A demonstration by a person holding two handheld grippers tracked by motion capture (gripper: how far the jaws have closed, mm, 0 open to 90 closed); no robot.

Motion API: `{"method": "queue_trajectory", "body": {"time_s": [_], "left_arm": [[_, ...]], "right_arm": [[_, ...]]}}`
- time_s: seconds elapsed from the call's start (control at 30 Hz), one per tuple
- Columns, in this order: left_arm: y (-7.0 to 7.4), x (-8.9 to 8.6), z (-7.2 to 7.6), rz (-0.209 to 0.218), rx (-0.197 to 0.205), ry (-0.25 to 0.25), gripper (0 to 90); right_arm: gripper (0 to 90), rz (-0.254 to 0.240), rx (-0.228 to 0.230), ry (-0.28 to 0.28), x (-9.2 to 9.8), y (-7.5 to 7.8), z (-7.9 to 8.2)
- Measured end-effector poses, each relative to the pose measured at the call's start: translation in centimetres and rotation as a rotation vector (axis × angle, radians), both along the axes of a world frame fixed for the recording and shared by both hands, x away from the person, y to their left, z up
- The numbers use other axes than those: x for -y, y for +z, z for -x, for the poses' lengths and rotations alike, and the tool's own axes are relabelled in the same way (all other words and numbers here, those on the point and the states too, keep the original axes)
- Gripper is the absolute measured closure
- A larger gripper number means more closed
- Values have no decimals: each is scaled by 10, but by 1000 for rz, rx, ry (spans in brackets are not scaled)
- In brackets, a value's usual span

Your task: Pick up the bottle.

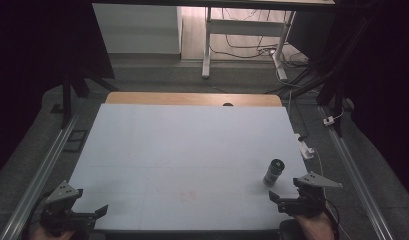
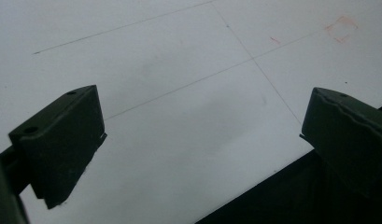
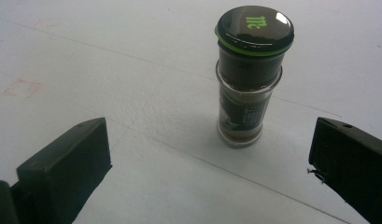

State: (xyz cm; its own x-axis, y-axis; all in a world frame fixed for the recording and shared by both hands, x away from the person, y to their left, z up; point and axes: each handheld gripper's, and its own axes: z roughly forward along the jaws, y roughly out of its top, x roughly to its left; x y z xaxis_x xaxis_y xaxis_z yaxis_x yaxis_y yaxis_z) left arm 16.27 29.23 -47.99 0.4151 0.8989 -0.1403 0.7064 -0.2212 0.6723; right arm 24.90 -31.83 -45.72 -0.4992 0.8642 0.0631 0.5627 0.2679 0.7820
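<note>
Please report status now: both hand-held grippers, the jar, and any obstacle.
Left hand-held gripper open, empty, at near left table edge. Right hand-held gripper open, empty, just short of jar. Jar upright, lid on, untouched. Nothing in the way.

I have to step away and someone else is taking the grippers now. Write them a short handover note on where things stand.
Left gripper: open, nothing between the jaws, at the near left corner of the white table top.
Right gripper: open, nothing held, at the near right corner, pointing at the spice jar.
Spice jar: upright on the table top near its right edge, dark lid with a green rim on, just beyond the right gripper and apart from both jaws.
Done: nothing gripped so far, judging by how things lie.
Left: probably bring the right gripper forward around the jar and close on its body.
</note>
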Motion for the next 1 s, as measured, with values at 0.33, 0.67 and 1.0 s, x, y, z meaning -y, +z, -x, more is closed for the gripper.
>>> {"method": "queue_trajectory", "body": {"time_s": [0.33, 0.67, 1.0], "left_arm": [[0, 1, 0, -10, 2, -7, 2], [0, 2, 0, -14, 2, -7, 0], [0, 2, 0, -14, 1, -2, 0]], "right_arm": [[0, 13, -25, 12, -2, 0, -3], [0, 22, -38, -2, 2, -2, -13], [0, 58, -57, 9, -4, -4, -28]]}}
